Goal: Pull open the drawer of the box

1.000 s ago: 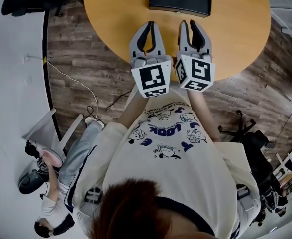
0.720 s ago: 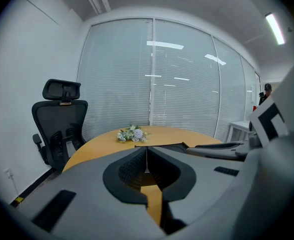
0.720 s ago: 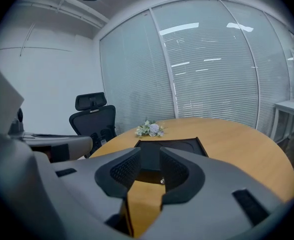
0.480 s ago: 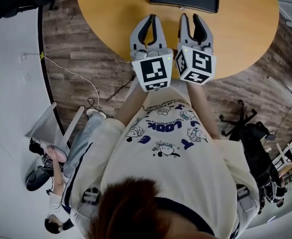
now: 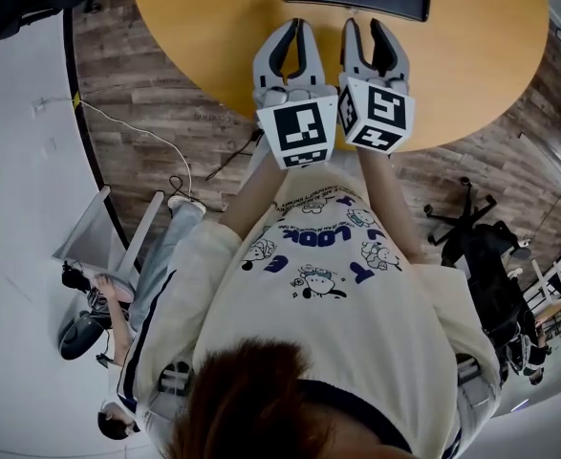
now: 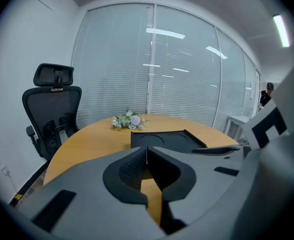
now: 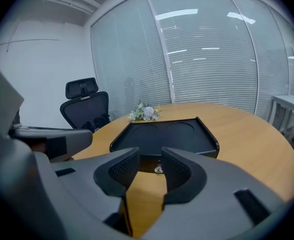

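The left gripper (image 6: 147, 149) is held with its jaws closed tip to tip on nothing, the right gripper (image 7: 150, 160) with jaws slightly parted and empty, while the black box (image 7: 164, 134) is left untouched on the bench (image 5: 213, 27) just ahead.

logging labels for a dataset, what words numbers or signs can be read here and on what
"LOOK": dark blue print on the person's cream cotton t-shirt, upside down in the head view.
Smaller curved print near it: too small to read.
Left white marker cube, right white marker cube: square patterns, no words.
Flat black box: none.
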### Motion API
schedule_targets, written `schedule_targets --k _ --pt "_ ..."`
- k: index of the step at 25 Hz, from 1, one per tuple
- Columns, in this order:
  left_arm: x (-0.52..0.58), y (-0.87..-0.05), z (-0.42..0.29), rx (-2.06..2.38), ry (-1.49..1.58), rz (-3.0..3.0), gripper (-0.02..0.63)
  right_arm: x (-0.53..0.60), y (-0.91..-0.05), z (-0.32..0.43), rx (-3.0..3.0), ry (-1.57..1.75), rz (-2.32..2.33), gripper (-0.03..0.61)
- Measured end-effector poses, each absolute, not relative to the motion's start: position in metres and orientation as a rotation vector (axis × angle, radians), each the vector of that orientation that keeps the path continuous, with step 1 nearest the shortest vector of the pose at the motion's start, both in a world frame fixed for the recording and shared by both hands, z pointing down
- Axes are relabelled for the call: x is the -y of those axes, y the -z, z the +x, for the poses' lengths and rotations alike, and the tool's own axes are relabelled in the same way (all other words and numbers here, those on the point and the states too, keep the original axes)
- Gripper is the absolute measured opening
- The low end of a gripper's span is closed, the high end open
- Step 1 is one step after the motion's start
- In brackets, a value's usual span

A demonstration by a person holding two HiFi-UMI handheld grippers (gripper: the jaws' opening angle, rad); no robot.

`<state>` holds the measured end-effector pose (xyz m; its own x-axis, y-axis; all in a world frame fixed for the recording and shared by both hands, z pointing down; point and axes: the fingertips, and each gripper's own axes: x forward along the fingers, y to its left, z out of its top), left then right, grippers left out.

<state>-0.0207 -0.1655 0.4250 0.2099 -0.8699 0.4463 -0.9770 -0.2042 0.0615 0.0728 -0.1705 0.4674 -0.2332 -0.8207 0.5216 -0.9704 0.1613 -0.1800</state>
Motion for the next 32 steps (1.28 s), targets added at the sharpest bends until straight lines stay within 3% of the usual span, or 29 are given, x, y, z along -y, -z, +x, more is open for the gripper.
schedule_targets --k 32 --pt "0.165 -0.489 -0.030 1.676 -0.591 2.047 0.018 0.181 -0.544 0.079 1.997 -0.829 1.682 0.120"
